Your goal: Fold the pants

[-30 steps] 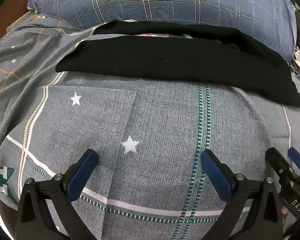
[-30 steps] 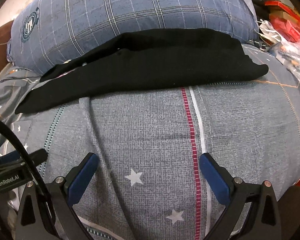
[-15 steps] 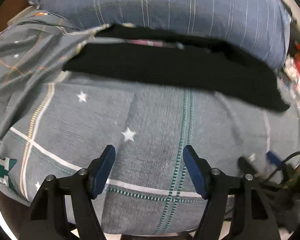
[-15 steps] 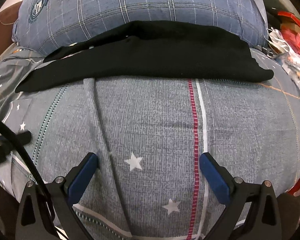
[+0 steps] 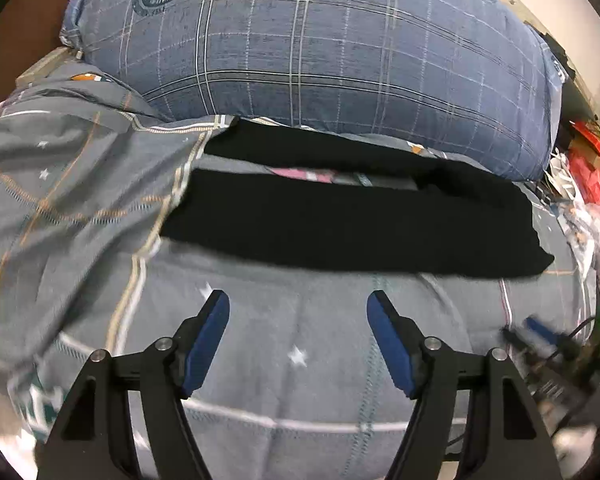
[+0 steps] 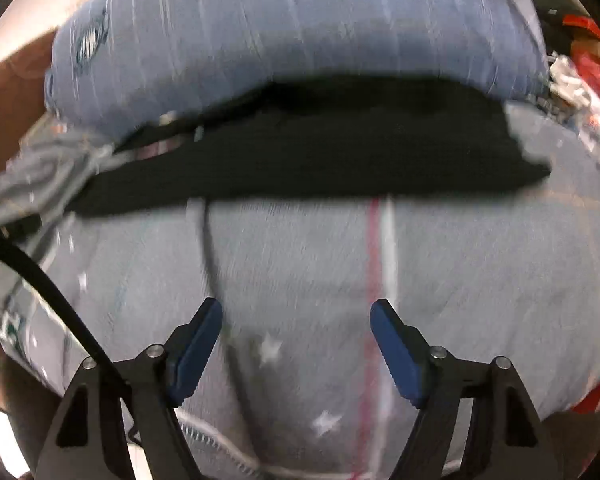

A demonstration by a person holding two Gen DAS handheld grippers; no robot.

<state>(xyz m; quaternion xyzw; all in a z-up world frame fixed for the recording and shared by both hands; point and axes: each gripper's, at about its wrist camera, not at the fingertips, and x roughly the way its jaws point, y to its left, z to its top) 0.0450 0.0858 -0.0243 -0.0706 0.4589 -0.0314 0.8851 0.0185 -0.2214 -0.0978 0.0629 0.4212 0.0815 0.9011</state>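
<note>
The black pants (image 5: 340,224) lie folded in a long strip across the grey starred bed cover (image 5: 300,340), in front of a big blue plaid pillow. They also show in the right wrist view (image 6: 320,152), blurred. My left gripper (image 5: 298,312) is open and empty, above the cover, short of the pants. My right gripper (image 6: 296,316) is open and empty too, also short of the pants. The right gripper's body shows blurred at the right edge of the left wrist view (image 5: 548,344).
The blue plaid pillow (image 5: 320,48) fills the back. The cover is bunched up at the left (image 5: 60,184). Red and white clutter (image 5: 588,184) lies off the bed's right side. A black cable (image 6: 40,276) crosses the lower left of the right wrist view.
Both grippers have pulled back and tilted up, so more of the pillow shows. Both sets of jaws have narrowed but stay open. The pants have not moved.
</note>
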